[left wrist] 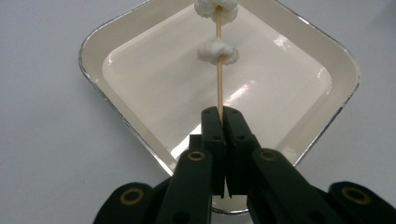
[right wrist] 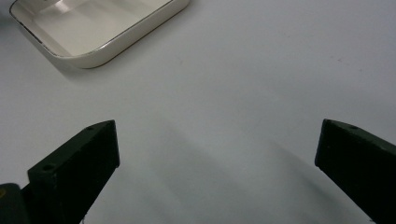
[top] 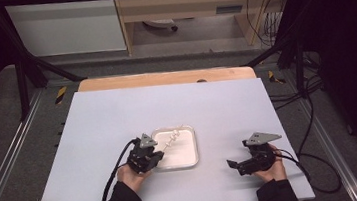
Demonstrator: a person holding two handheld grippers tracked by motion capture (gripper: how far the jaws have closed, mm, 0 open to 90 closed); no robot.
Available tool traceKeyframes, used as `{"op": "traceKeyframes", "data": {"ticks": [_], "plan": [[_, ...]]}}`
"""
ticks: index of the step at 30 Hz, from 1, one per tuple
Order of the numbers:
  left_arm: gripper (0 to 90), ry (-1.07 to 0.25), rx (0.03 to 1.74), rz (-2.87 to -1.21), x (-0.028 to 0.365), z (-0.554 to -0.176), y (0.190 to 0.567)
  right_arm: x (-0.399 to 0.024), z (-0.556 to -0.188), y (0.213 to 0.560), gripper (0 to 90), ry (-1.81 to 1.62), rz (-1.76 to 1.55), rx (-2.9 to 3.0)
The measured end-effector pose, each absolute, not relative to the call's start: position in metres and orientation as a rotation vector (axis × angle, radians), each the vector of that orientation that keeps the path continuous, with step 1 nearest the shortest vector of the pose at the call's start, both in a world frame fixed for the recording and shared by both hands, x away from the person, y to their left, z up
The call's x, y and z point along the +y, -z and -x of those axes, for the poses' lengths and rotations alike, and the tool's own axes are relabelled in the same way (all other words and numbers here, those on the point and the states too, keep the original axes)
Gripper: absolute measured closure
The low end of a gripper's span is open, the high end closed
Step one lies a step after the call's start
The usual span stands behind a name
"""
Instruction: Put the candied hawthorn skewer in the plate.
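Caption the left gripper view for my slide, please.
Left gripper shut on a thin wooden skewer threaded with white puffy pieces, above a cream square tray.

A white surface [top: 118, 117] with a wooden edge [top: 164, 78] at its far side; beyond, a wooden cabinet [top: 181, 4] and cables [top: 271, 20].

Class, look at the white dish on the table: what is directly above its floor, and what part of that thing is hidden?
Over the white dish hangs a wooden skewer threaded with white pieces. The left tool is shut on its near end, and the jaws cover that end. The dish floor looks bare.
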State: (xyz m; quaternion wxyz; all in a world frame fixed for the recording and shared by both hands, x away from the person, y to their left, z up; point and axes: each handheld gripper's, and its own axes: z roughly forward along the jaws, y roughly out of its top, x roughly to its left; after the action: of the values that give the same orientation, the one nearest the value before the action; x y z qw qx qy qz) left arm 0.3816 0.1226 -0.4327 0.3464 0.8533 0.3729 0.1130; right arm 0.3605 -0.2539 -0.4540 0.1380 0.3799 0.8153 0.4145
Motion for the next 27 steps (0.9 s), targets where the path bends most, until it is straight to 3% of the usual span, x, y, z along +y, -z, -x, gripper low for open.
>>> {"op": "traceKeyframes", "data": {"ticks": [19, 27], "plan": [[87.0, -0.291, 0.986, -2.273, 0.1146, -0.3812, 0.4379, -0.2529, -0.3602, 0.4548, 0.5, -1.197, -1.106, 2.364], [72.9, -0.294, 0.954, -2.278, 0.12, -0.3817, 0.4331, -0.2531, -0.36, 0.4546, 0.5, -1.197, -1.108, 2.362]]}}
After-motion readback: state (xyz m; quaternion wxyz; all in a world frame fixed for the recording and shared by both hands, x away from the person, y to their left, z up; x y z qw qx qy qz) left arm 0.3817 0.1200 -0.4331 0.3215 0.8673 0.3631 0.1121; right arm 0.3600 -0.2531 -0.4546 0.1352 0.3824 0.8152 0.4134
